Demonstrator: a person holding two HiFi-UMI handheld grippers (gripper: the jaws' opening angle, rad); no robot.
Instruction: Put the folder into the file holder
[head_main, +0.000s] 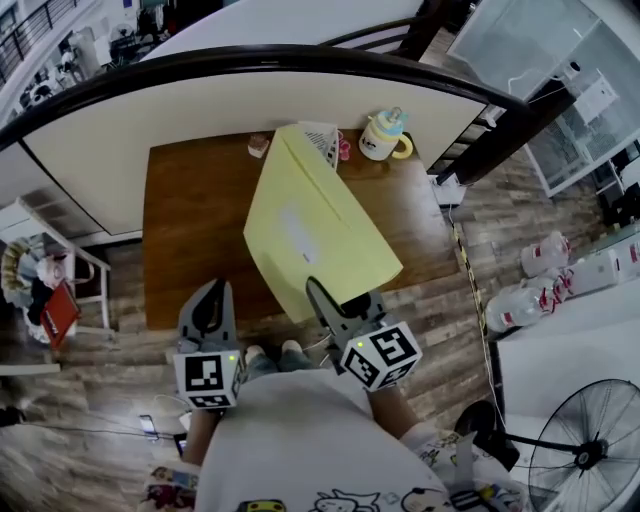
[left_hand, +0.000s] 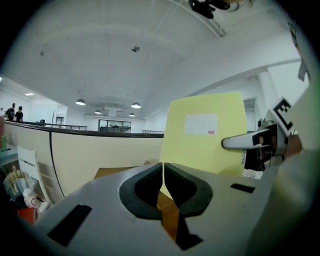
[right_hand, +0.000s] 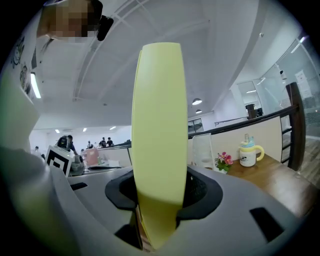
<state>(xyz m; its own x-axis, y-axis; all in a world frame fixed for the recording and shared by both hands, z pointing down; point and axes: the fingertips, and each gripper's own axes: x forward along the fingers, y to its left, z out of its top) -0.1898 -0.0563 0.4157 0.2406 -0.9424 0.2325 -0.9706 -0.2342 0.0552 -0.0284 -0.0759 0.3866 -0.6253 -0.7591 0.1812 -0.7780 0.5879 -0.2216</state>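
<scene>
- Head view: the right hand-held gripper is clamped on the near corner of the yellow folder. The folder slants up over the brown table.
- The folder's far edge overlaps the white mesh file holder at the far side of the table. Whether it is inside cannot be told.
- A mug stands right of the file holder, with pink flowers between the two.
- The left hand-held gripper hangs left of the folder at the table's near edge, apart from it.
- Left gripper view: the left hand-held gripper has its pads together with nothing between them. The folder stands to its right, with the right hand-held gripper on its right edge.
- Right gripper view: the folder is seen edge-on, rising upright from between the two pads, which press on it. The file holder, flowers and mug are far to the right on the table.
</scene>
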